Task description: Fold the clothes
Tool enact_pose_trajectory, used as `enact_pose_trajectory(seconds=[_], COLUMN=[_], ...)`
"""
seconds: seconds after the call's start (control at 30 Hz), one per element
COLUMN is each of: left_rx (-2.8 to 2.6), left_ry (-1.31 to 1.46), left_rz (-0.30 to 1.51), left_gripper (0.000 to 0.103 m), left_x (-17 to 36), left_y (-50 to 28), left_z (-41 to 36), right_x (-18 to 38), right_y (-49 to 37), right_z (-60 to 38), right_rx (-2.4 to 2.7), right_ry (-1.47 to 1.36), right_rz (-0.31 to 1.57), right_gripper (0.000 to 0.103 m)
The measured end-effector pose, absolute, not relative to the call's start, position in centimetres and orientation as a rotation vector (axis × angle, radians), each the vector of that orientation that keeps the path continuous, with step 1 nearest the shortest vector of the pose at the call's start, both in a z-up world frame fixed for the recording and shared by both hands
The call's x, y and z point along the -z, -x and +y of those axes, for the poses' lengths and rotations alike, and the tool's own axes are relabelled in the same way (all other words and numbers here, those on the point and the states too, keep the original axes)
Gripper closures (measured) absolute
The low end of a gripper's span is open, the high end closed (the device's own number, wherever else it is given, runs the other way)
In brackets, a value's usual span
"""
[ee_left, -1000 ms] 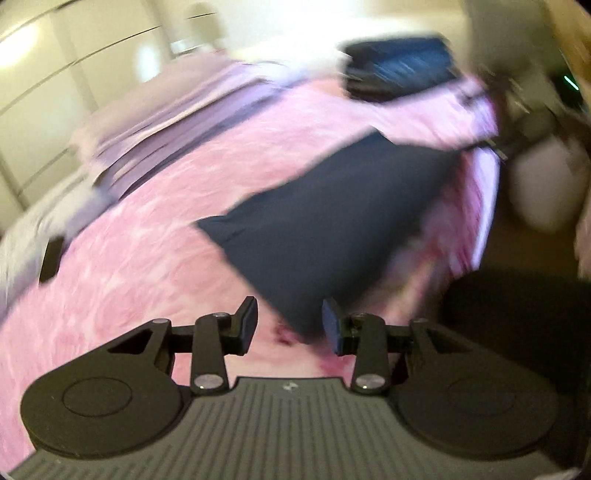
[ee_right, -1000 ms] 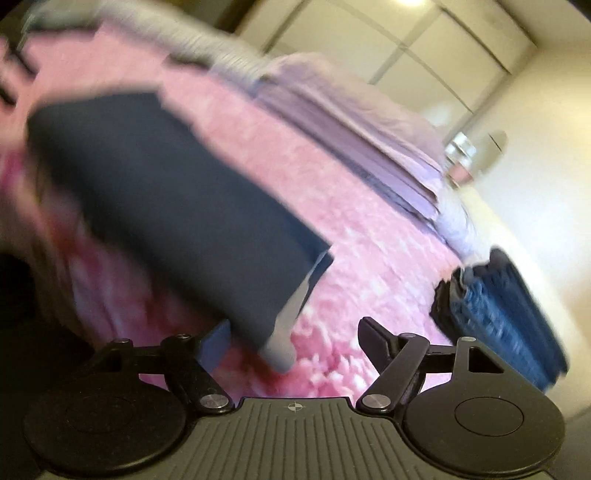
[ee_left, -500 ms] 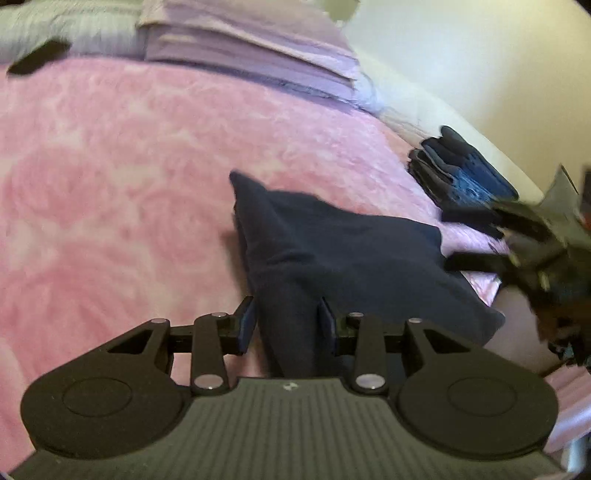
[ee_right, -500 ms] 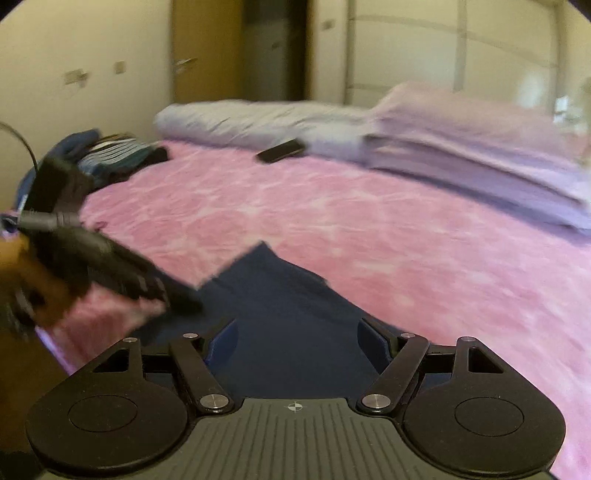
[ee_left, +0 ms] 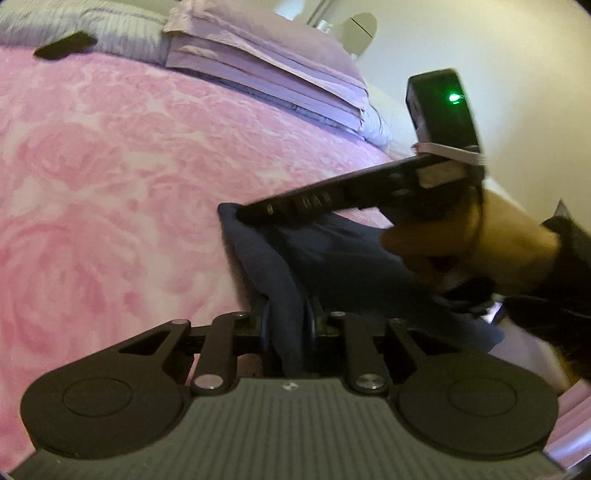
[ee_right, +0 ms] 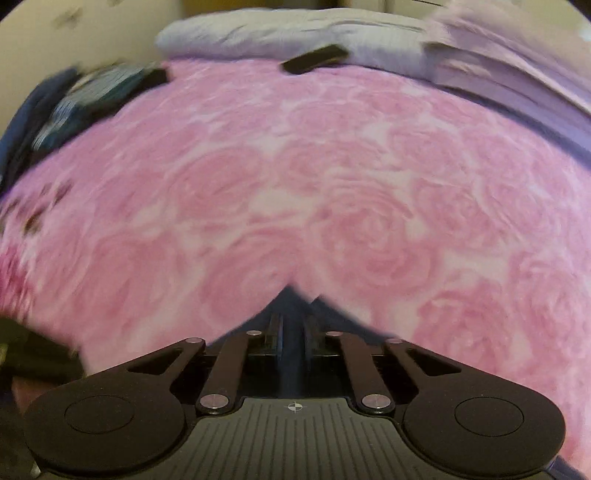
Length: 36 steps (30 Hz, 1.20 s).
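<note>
1. The navy garment [ee_left: 332, 258] lies on the pink rose-patterned bed cover [ee_left: 110, 166], near the bed's near edge, and is bunched rather than flat. It looks partly folded at best; you cannot count the layers from here.
2. Your left hand-held gripper [ee_left: 286, 325] has its jaws pinched almost together on a ridge of the navy cloth, which runs up between the fingers.
3. Your right hand-held gripper [ee_right: 293, 332] is likewise nearly closed, with a point of the navy fabric [ee_right: 291, 306] clamped between its fingers. In the left wrist view its tip sits at the garment's far corner [ee_left: 229, 212], with your right hand [ee_left: 480, 243] behind it.
4. Judgement on progress: both corners are gripped, so you are mid-fold. The garment is not yet squared up or laid down, so the fold is unfinished.
5. What's left, as I read it: carry the held edge over, lay it flat and release. After that, possibly one more fold and a move to a stack.
6. A pile of dark blue and patterned clothes [ee_right: 85, 99] sits at the bed's left edge in the right wrist view. It's blurred, so I can't tell whether it is folded or still waiting.
7. Further out are a folded lilac bedding stack [ee_left: 266, 62] and a grey pillow [ee_left: 92, 33] at the head of the bed. A small black object [ee_left: 62, 46] lies near the pillow, clear of the work.
</note>
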<state>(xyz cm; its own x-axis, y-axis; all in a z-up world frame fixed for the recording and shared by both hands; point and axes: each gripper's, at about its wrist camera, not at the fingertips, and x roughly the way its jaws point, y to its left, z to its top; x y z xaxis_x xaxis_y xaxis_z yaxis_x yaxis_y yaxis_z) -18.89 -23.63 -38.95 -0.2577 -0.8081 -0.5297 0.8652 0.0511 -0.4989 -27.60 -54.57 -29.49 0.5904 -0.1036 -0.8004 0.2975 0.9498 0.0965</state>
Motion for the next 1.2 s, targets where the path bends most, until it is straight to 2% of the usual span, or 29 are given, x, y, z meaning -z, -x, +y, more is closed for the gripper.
enact_pose_trajectory(seconds=[0.17,0.37,0.4,0.43,0.5,0.63,0.7,0.77,0.87,1.0,1.13,1.2], left_rx=[1.591,1.578,1.576,1.573,1.575,1.59,1.622,1.643,1.648,1.623,1.572,1.559], left_ry=[-0.026,0.005,0.012,0.017,0.022,-0.052,-0.116,-0.167,-0.234,-0.238,-0.21,-0.203], left_rz=[0.972,0.99,0.998,1.007,1.034,1.095,1.062,0.997,0.941,0.971,0.94,0.904], left_gripper=[0.083,0.078,0.078,0.075,0.075,0.075,0.093,0.096,0.095,0.093,0.089,0.091], left_x=[38.9,37.5,37.3,37.3,37.4,38.0,38.2,37.8,38.1,39.0,37.3,36.0], left_y=[17.7,15.3,14.8,14.3,13.5,13.2,14.0,14.7,15.1,14.7,14.5,14.6], left_z=[-23.2,-23.7,-24.2,-24.9,-26.6,-31.1,-32.8,-33.6,-34.9,-35.6,-34.1,-32.6], right_x=[29.1,25.3,25.3,25.4,25.9,27.5,28.2,28.2,28.6,29.6,28.2,27.0], right_y=[28.3,36.2,37.8,39.4,42.4,48.0,50.0,51.5,52.8,53.3,54.7,56.2], right_z=[-55.9,-55.1,-54.9,-54.8,-54.6,-55.2,-56.1,-57.1,-59.4,-61.3,-60.4,-58.6], right_rx=[0.295,0.404,0.424,0.444,0.483,0.554,0.569,0.609,0.663,0.651,0.686,0.691], right_ry=[-0.248,-0.286,-0.295,-0.304,-0.329,-0.412,-0.454,-0.454,-0.458,-0.473,-0.48,-0.473], right_rz=[0.874,0.726,0.724,0.721,0.724,0.715,0.703,0.698,0.694,0.666,0.622,0.591], right_gripper=[0.096,0.094,0.087,0.071,0.047,0.047,0.047,0.048,0.049,0.049,0.049,0.048])
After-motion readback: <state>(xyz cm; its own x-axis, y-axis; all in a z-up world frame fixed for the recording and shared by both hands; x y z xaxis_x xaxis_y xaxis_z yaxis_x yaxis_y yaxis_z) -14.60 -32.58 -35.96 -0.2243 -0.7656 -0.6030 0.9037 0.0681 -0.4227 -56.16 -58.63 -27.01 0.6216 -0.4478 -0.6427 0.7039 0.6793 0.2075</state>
